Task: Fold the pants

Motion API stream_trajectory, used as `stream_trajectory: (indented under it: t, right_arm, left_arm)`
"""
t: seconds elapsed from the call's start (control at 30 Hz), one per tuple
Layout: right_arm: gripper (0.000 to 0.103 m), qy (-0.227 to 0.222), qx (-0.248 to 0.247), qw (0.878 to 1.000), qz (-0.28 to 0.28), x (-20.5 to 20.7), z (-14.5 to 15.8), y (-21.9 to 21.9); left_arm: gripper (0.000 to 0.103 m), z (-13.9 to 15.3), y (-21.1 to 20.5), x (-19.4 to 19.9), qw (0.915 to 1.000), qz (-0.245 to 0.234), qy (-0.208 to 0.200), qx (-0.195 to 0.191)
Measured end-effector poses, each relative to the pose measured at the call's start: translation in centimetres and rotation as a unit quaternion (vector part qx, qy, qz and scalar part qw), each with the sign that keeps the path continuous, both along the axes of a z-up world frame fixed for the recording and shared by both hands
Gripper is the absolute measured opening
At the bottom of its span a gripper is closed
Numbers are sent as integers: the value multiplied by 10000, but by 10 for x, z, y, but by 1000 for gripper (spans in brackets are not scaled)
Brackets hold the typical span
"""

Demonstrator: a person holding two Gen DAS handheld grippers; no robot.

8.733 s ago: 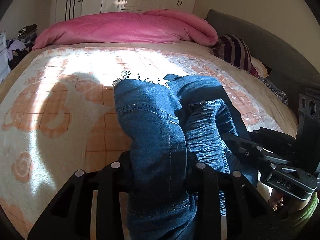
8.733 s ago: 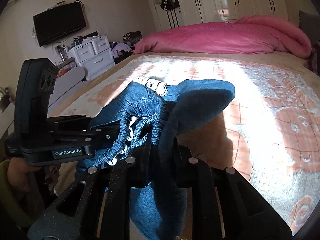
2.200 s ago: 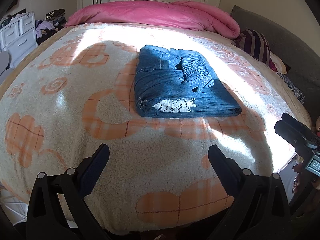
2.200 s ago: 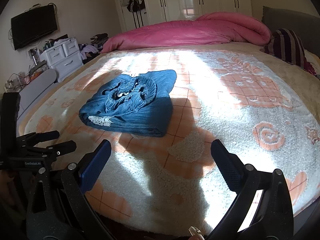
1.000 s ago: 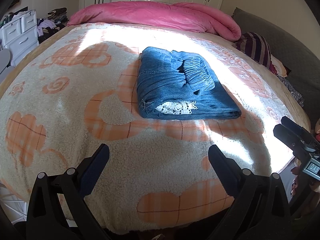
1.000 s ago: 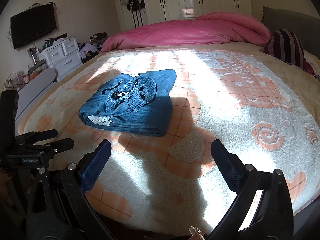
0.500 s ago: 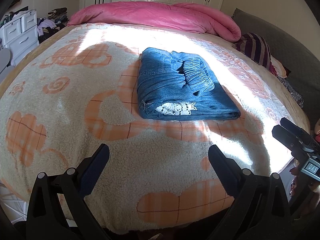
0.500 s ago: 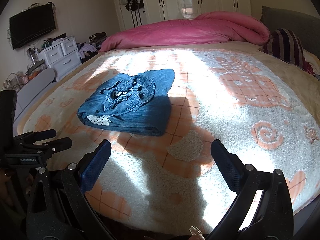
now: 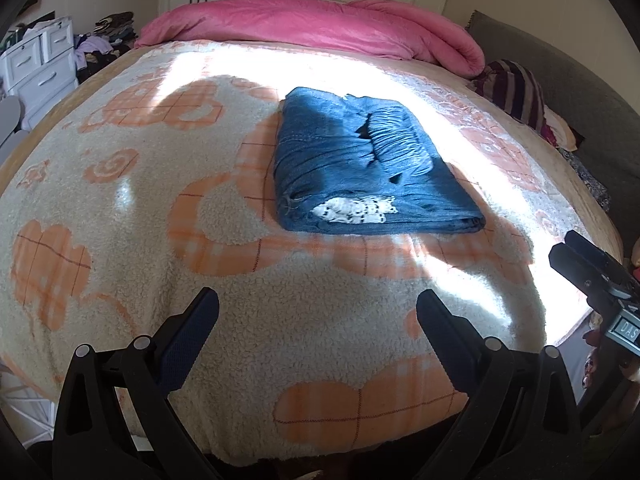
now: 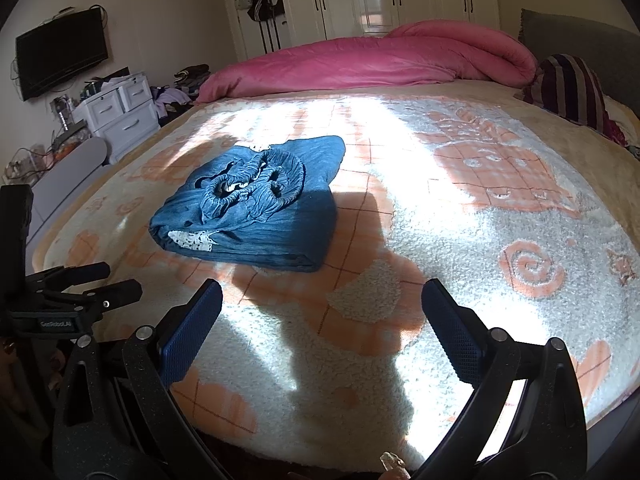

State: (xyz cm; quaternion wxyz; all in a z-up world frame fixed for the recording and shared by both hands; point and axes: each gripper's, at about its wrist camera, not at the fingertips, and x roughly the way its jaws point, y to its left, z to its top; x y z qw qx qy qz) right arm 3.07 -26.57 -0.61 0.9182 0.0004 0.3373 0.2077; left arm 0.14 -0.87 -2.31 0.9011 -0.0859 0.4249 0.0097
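The blue denim pants [image 9: 360,168] lie folded in a compact rectangle on the bed, with a white lace trim showing at the near edge. They also show in the right wrist view [image 10: 256,208]. My left gripper [image 9: 318,320] is open and empty, held back near the bed's front edge. My right gripper [image 10: 320,312] is open and empty, also well short of the pants. Each gripper shows at the side of the other's view, the right one [image 9: 592,276] and the left one [image 10: 80,284].
A cream and orange fleece blanket [image 9: 120,220] covers the bed. A pink duvet [image 9: 312,24] is bunched at the far side. A striped pillow [image 10: 568,84] lies by the grey headboard. White drawers [image 10: 120,112] and a wall TV [image 10: 60,56] stand left.
Earlier both grippers were shut on the pants and held them up. The pants now lie folded on the bed, and both grippers are open and drawn back. Little has moved in the last second.
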Motion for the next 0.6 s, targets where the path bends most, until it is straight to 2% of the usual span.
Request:
stream_trajectory:
  t: [0.13, 0.27, 0.37, 0.5, 0.6]
  right_arm:
    - [94, 44, 10, 10000, -66, 6, -1, -5]
    - [94, 17, 25, 9994, -337, 17, 2, -25]
    - [94, 66, 67, 9973, -730, 36, 5, -57]
    - [94, 195, -345, 9866, -1584, 82, -3, -123]
    - [94, 539, -563, 9673, -2413, 131, -19, -186]
  left_arm:
    - [99, -2, 8, 2, 9995, 281, 143, -51]
    - [99, 10, 34, 6, 9972, 739, 9, -116]
    - [99, 16, 76, 34, 9931, 1117, 368, -39]
    - [99, 9, 152, 80, 9785, 1882, 818, 189]
    - [99, -5, 206, 119, 9649, 2436, 898, 395]
